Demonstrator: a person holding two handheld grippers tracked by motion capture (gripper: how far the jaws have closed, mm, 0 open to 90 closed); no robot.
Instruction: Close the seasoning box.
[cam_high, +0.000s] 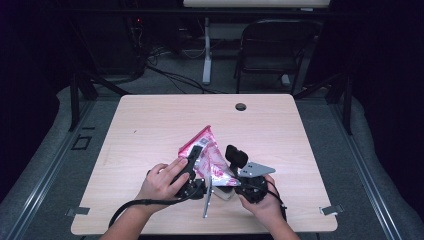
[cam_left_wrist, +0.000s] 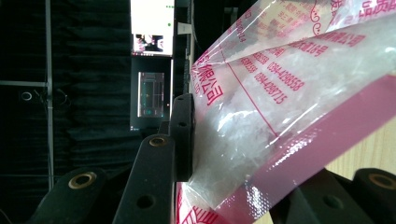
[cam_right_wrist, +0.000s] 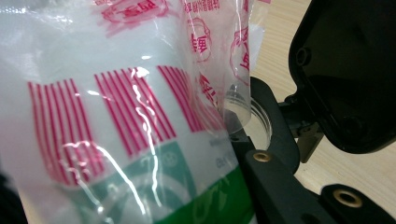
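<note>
The clear plastic bag (cam_high: 206, 152) with pink and red print stands tilted between the two tools, its pink-edged top pointing away from the person and its lower end down near the front of the worktop (cam_high: 150, 125). White granular contents show through the film in the left gripper view (cam_left_wrist: 243, 126). The left tool (cam_high: 192, 160) is clamped on the bag's side — one black jaw presses flat against the film, the pink seam band running across to the other jaw. The right tool (cam_high: 235, 172) grips the bag's lower part, where red stripes and a green patch are printed (cam_right_wrist: 116, 140); its jaws are closed on a small clear round jar (cam_right_wrist: 247, 119) pressed against the film, just beside the bag's corner. Both hands sit close together, left hand (cam_high: 162, 182) and right hand (cam_high: 265, 202) flanking the bag.
</note>
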